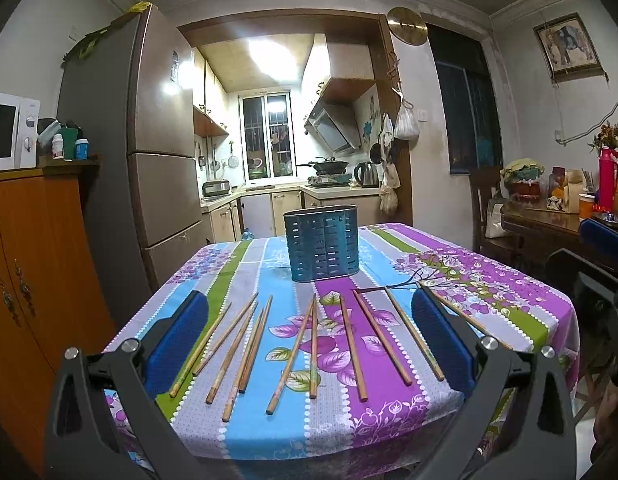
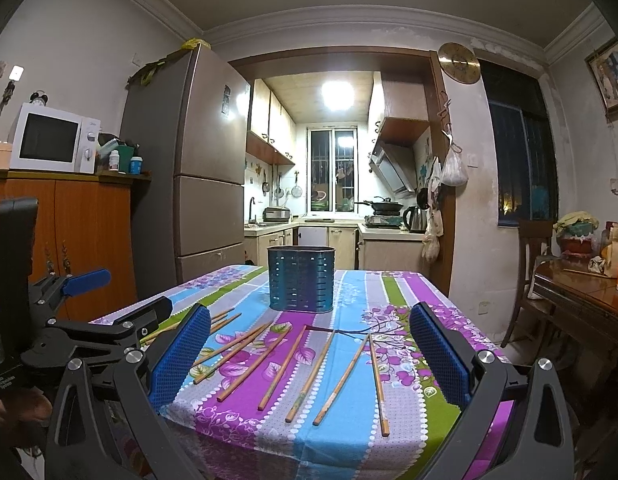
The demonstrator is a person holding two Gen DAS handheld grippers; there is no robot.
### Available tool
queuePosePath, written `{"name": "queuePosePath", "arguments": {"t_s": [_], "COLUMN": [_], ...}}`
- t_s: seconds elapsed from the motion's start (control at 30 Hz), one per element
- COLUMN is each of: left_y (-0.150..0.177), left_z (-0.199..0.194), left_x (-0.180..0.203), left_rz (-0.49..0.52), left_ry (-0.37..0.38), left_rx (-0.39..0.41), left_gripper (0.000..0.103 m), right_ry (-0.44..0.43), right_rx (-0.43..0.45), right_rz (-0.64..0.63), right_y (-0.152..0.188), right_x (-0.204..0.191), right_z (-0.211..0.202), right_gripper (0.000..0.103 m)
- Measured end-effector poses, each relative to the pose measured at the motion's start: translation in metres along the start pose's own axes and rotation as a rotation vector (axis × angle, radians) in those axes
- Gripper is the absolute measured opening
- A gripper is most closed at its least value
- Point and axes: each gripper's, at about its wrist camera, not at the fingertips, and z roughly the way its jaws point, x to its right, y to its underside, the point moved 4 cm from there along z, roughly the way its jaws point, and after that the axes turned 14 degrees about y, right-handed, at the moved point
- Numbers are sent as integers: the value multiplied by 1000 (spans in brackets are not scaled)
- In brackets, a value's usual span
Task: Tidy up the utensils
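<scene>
Wooden chopsticks lie scattered, lower centre, on a floral striped tablecloth. Perforated blue metal holder stands upright behind them, centre frame. Left gripper and right gripper both have fingers wide apart, holding nothing. Fridge upper left.

open cloth before holder, chopsticks scattered
</scene>
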Motion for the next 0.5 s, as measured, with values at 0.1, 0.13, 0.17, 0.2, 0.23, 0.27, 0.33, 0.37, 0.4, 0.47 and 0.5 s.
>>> {"name": "queuePosePath", "arguments": {"t_s": [0.1, 0.13, 0.17, 0.2, 0.23, 0.27, 0.33, 0.37, 0.4, 0.47, 0.5], "left_y": [3, 4, 5, 7, 9, 14, 23, 29, 32, 43, 48], "left_z": [1, 0, 1, 1, 1, 2, 2, 0, -3, -11, -14], "left_x": [-2, -5, -9, -16, -22, -33, -58, -75, -89, -122, -135], "left_rz": [-15, -27, -47, -68, -77, -86, -90, -99, -111, -132, -134], "left_ry": [14, 20, 31, 53, 79, 102, 42, -9, -47, -114, -135], "left_rx": [-10, -12, -13, -10, -16, -35, -73, -89, -98, -112, -126], "left_gripper": [98, 98, 98, 98, 98, 98, 98, 98, 98, 98, 92], "right_ry": [7, 11, 17, 23, 25, 24, 31, 34, 35, 36, 37], "right_rx": [8, 14, 23, 33, 39, 44, 43, 41, 37, 21, 11], "right_rz": [-15, -26, -40, -52, -59, -63, -81, -89, -95, -102, -102], "right_y": [-2, -2, -2, -2, -2, -2, 1, 1, 3, 7, 10], "right_x": [3, 2, 1, 1, 2, 4, 8, 8, 10, 16, 18], "right_z": [1, 1, 0, -1, -2, -1, 1, 2, 4, 9, 12], "right_gripper": [100, 100, 100, 100, 100, 100, 100, 100, 100, 100, 100]}}
